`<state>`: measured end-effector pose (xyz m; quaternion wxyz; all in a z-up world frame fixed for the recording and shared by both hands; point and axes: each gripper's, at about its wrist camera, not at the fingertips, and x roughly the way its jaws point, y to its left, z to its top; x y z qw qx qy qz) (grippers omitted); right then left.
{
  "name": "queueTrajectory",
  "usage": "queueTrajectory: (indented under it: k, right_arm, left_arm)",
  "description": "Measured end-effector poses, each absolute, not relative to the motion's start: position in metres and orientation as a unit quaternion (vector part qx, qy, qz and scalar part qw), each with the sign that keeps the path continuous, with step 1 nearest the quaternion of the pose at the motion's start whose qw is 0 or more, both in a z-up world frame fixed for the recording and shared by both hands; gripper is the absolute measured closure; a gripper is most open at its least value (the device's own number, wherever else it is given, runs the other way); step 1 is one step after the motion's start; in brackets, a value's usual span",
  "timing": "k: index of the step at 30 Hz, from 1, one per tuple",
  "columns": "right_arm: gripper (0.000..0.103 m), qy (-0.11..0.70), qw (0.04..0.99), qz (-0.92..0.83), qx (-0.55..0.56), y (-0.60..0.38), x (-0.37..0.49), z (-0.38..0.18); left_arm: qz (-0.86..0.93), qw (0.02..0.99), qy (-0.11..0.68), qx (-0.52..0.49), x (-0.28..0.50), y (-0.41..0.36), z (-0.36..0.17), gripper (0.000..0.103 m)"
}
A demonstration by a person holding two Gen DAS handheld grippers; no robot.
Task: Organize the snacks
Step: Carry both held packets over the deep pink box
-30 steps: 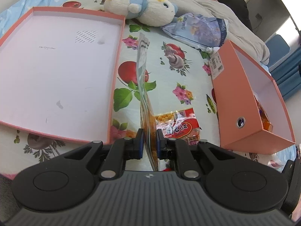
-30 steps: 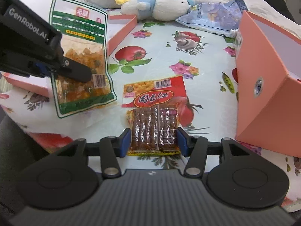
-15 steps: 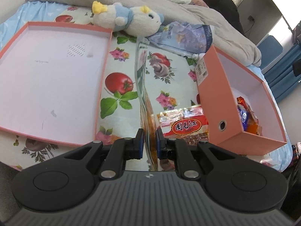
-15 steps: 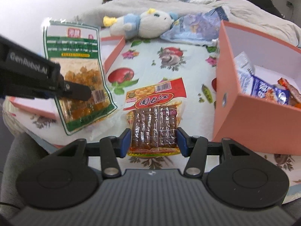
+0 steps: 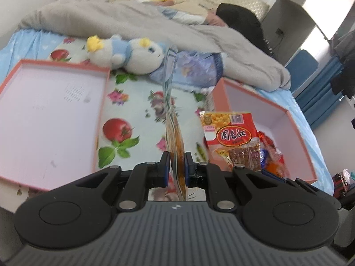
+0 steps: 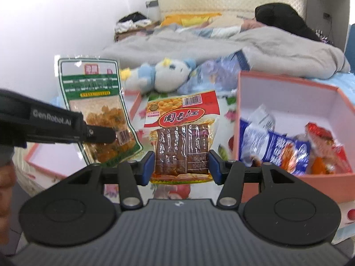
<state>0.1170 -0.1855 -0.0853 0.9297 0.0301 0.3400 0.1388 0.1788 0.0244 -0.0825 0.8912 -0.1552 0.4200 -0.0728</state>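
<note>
My left gripper [image 5: 175, 168] is shut on a green snack bag [image 5: 172, 119] of yellow pieces, seen edge-on and held in the air; the bag also shows in the right wrist view [image 6: 97, 115]. My right gripper [image 6: 180, 166] is shut on a red snack pack [image 6: 182, 137] with brown strips, lifted off the bed; it also shows in the left wrist view [image 5: 233, 137]. The pink box [image 6: 288, 88] stands to the right and holds several snack packets, among them a blue one [image 6: 275, 146].
The pink box lid [image 5: 51, 115] lies open side up on the left. A plush toy [image 5: 124, 53] and a bluish bag [image 5: 195, 71] lie behind, by a grey blanket [image 5: 155, 22]. The floral sheet [image 5: 137, 110] lies between lid and box.
Both grippers have risen. The red pack has left the bed and now hangs in my right gripper. The pink box interior has come into fuller view.
</note>
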Motion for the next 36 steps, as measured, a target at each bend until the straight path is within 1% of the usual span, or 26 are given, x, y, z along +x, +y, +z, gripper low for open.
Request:
queueTrajectory:
  k: [14,25,30,36]
  right_arm:
    - [0.049,0.265,0.958,0.097,0.053,-0.242,0.126,-0.02]
    - [0.049,0.226,0.97,0.065,0.062,-0.29,0.143,0.007]
    - [0.049,0.226,0.971,0.041,0.068,-0.316,0.153,0.004]
    - [0.049,0.257,0.963,0.015,0.085,-0.352,0.172,-0.021]
  left_arm:
    - [-0.126,0.915,0.362,-0.126,0.2,-0.028,-0.004,0.088]
    - [-0.17,0.922,0.334,-0.098,0.231,-0.083,0.043,0.088]
    - [-0.195,0.916,0.341,-0.088,0.252,-0.115,0.043,0.088]
    - [-0.213,0.9,0.374,-0.071,0.286,-0.156,0.016,0.088]
